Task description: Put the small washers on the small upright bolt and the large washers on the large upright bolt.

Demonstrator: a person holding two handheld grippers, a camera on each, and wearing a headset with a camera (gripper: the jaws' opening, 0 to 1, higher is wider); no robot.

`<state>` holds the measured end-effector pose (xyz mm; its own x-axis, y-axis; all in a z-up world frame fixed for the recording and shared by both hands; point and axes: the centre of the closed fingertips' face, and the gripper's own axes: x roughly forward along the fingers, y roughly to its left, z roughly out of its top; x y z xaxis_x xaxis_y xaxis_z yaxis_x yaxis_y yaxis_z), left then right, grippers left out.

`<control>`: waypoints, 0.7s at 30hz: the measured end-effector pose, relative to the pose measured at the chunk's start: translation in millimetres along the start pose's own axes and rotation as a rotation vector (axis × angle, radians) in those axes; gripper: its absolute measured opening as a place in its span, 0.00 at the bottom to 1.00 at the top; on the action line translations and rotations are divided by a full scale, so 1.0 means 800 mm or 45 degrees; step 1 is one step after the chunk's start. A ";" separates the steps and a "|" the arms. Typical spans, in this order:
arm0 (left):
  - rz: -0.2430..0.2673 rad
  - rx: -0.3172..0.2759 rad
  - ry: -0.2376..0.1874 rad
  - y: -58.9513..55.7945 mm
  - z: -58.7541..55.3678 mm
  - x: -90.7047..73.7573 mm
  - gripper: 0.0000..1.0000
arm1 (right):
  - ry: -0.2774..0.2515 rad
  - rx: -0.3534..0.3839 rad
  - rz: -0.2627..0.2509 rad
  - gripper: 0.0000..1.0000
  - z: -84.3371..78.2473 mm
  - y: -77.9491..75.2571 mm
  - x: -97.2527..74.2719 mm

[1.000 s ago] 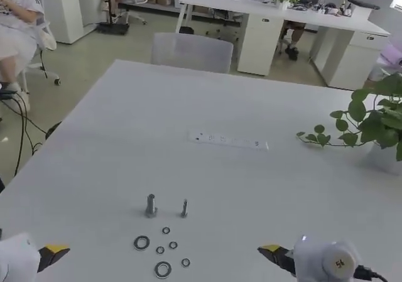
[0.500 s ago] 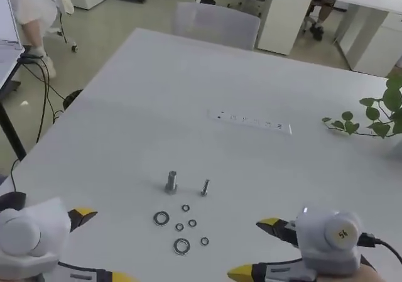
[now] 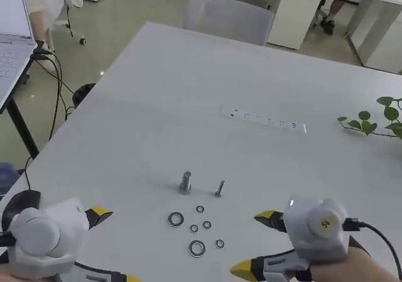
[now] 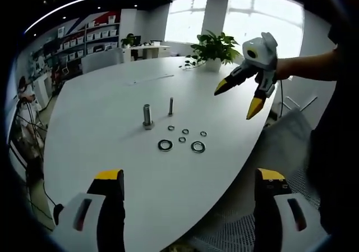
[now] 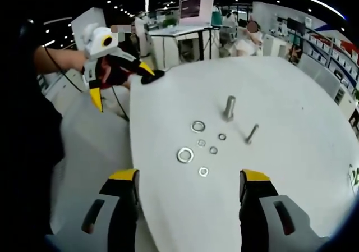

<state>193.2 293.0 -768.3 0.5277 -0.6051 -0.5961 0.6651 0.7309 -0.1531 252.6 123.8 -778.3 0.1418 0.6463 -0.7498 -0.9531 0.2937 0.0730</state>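
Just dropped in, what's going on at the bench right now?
A person holds the left gripper and right gripper open and empty at the near edge of the table. The large bolt and small bolt stand upright; two large washers and four small washers lie loose before them, none on a bolt yet.

At the head view's bottom edge, the left gripper (image 3: 117, 247) has its lower jaw and handle cropped by the frame, and the right gripper (image 3: 246, 244) is cut off just below its lower jaw. A plant (image 3: 384, 113) runs off the right edge and a laptop (image 3: 11, 46) off the left. The table (image 3: 157, 106) hides a chair (image 3: 229, 19) below its backrest. The four small washers (image 3: 206, 225) are too tiny for detail, as are the sockets on the power strip (image 3: 264, 119).
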 end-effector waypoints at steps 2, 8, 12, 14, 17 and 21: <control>0.013 0.018 0.006 0.002 -0.004 0.000 0.98 | 0.027 0.010 0.009 0.73 0.000 -0.001 0.006; -0.014 0.020 0.023 0.002 -0.012 -0.001 0.98 | 0.076 -0.033 0.026 0.70 0.003 0.000 0.024; -0.028 0.024 0.024 0.002 -0.012 -0.001 0.97 | 0.129 -0.069 0.042 0.69 -0.001 0.004 0.037; -0.034 0.035 0.033 0.004 -0.012 0.000 0.97 | 0.160 -0.092 0.046 0.68 -0.002 0.006 0.044; -0.034 0.040 0.036 0.010 -0.011 0.001 0.96 | 0.178 -0.103 0.066 0.66 -0.001 0.009 0.053; -0.045 0.033 0.035 0.015 -0.011 0.000 0.94 | 0.228 -0.146 0.073 0.62 -0.002 0.011 0.065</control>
<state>196.6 304.5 -776.8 0.4892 -0.6211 -0.6123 0.6965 0.7008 -0.1543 250.7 158.5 -817.7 0.0464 0.5215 -0.8520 -0.9839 0.1712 0.0512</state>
